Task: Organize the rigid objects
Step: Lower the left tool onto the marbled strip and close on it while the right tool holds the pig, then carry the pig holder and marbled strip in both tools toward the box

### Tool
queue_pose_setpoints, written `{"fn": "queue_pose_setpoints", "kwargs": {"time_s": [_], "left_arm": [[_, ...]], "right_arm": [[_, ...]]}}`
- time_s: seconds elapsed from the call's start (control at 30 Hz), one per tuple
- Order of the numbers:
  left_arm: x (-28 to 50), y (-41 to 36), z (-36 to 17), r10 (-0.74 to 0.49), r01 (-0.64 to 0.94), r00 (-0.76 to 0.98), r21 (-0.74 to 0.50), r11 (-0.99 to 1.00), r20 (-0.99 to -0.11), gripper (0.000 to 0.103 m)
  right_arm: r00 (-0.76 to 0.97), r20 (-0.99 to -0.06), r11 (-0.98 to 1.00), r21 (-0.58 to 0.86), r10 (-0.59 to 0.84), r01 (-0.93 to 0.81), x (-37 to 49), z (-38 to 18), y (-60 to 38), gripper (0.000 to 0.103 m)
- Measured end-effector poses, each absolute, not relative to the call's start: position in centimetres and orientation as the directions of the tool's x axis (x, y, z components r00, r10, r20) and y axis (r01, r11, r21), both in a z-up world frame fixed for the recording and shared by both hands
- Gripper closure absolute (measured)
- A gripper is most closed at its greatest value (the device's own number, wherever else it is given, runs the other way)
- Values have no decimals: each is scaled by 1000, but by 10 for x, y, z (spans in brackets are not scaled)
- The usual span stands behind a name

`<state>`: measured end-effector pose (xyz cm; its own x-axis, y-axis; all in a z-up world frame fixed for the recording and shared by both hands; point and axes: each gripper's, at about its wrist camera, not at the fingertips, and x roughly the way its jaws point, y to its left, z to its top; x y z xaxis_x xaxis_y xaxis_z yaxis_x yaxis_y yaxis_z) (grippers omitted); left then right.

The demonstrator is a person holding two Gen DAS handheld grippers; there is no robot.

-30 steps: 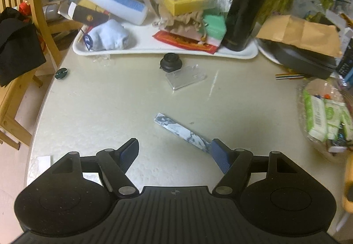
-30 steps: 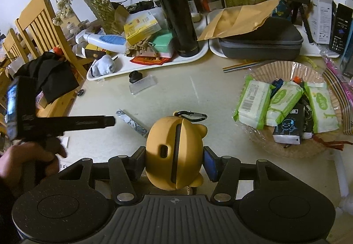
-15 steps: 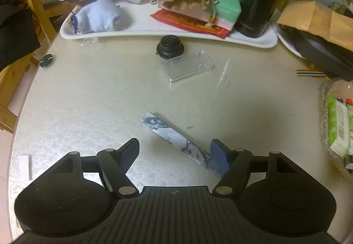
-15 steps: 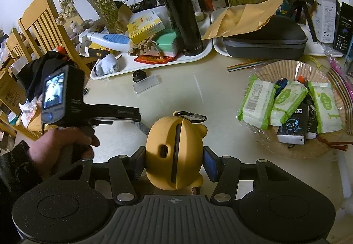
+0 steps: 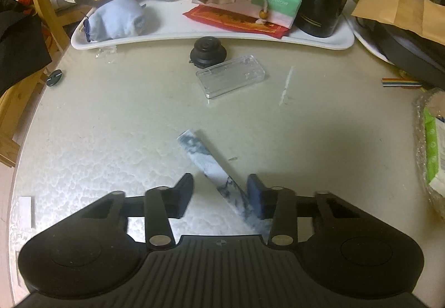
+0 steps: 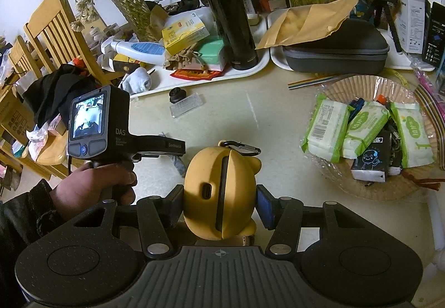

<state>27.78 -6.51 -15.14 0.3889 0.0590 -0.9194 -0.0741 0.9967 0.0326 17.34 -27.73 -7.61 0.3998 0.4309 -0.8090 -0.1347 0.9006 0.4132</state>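
Closing left gripper (image 5: 219, 194) straddles marbled bar (image 5: 214, 174) lying diagonally, touching its right finger; right gripper (image 6: 219, 205) clamps yellow case (image 6: 219, 194).

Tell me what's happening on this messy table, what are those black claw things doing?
A person is tidying up with two hand-held grippers. The right gripper holds a yellow bear-shaped case just above the table. The left gripper is down over a blue-and-white marbled bar lying flat; its jaws are closing around it, but only one finger looks close to it so far. A white tray behind is already piled with stuff.
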Motion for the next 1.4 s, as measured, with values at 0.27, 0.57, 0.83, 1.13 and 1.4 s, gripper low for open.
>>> {"fn": "queue_pose_setpoints", "kwargs": {"time_s": [0.27, 0.57, 0.83, 1.13, 1.4], "left_arm": [[275, -59, -150, 61, -73, 402, 34, 997, -914, 88], [266, -57, -138, 23, -50, 420, 2, 999, -907, 88], [259, -53, -120, 24, -33, 452, 11, 999, -891, 88], [245, -46, -98, 0, -8, 484, -4, 1000, -875, 88], [221, -47, -71, -46, 35, 519, -32, 999, -854, 88]], "right_arm": [[399, -814, 905, 403, 422, -135, 174, -77, -275, 46], [398, -827, 917, 374, 397, -137, 175, -79, -271, 46], [402, -838, 929, 341, 370, -144, 176, -79, -269, 46], [403, -847, 938, 309, 347, -158, 176, -79, -264, 46], [394, -853, 940, 299, 341, -166, 177, -81, -260, 46]]}}
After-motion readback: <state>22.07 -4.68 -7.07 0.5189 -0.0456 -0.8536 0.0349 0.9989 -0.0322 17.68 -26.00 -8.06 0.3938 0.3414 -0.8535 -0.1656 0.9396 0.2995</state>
